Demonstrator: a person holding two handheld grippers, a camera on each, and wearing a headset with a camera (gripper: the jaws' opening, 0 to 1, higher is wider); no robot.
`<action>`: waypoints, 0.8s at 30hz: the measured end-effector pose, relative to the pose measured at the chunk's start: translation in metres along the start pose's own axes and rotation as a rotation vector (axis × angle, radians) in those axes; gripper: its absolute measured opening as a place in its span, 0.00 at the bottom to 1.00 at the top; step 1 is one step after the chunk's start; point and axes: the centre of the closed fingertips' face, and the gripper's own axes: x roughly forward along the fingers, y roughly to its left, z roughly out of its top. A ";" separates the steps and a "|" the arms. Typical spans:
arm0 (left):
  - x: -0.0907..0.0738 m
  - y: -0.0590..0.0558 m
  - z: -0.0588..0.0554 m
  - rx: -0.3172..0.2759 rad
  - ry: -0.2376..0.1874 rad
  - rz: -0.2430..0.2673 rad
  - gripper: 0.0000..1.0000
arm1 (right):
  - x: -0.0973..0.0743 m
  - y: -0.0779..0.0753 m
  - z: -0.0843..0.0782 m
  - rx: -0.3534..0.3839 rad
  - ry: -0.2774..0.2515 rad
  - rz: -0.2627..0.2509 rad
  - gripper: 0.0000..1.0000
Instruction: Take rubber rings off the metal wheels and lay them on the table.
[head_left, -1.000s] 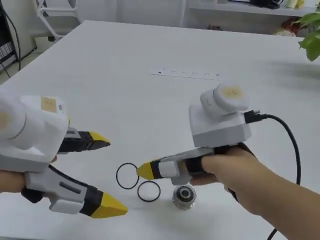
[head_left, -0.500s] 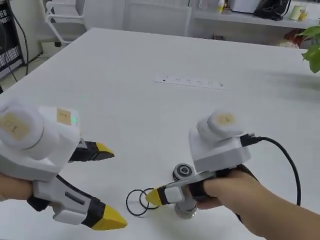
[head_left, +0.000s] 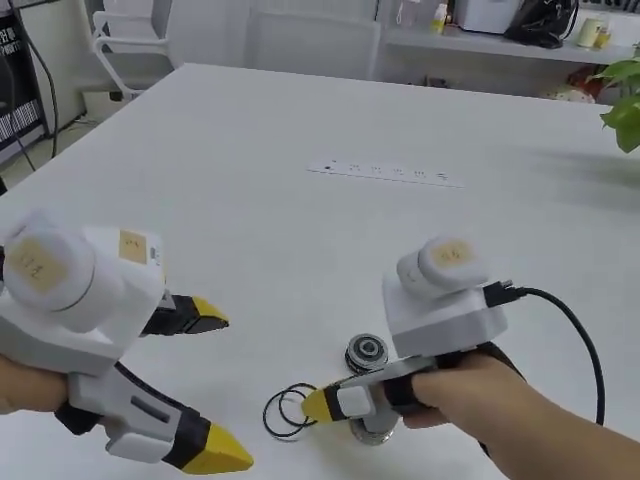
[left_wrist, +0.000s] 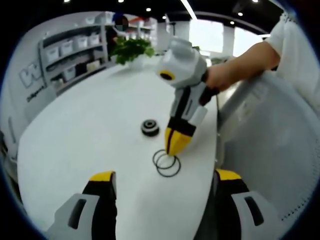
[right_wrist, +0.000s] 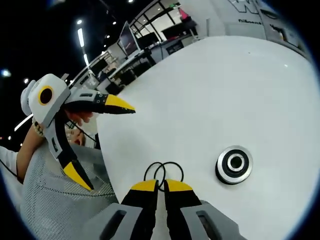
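Observation:
Two thin black rubber rings (head_left: 288, 411) lie overlapping on the white table, also seen in the left gripper view (left_wrist: 167, 163) and the right gripper view (right_wrist: 165, 170). My right gripper (head_left: 316, 405) is shut, its yellow tip touching the rings; I cannot tell whether it pinches one. A dark metal wheel (head_left: 367, 352) lies flat just beyond it, right of the jaws in the right gripper view (right_wrist: 234, 164). A silver wheel (head_left: 368, 432) is partly hidden under the right gripper. My left gripper (head_left: 215, 386) hovers wide open to the left of the rings, holding nothing.
A white power strip (head_left: 385, 172) lies mid-table, far beyond the work. A black cable (head_left: 575, 320) trails from the right gripper. The table's near edge (left_wrist: 212, 150) runs close to the rings. A plant (head_left: 622, 85) stands at the far right.
The two rings lay side by side a second ago; they now overlap, with the right gripper's tip on them. The head camera has tilted, bringing the dark wheel into view.

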 end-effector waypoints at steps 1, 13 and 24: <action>0.000 0.000 0.000 0.000 0.001 0.000 0.81 | 0.000 -0.001 0.000 -0.001 -0.001 -0.002 0.02; 0.000 0.001 -0.002 -0.003 0.008 0.003 0.80 | -0.005 -0.002 0.004 -0.032 -0.006 -0.009 0.08; 0.001 0.000 -0.004 -0.005 0.016 0.001 0.80 | -0.003 0.001 -0.007 -0.256 0.089 -0.057 0.13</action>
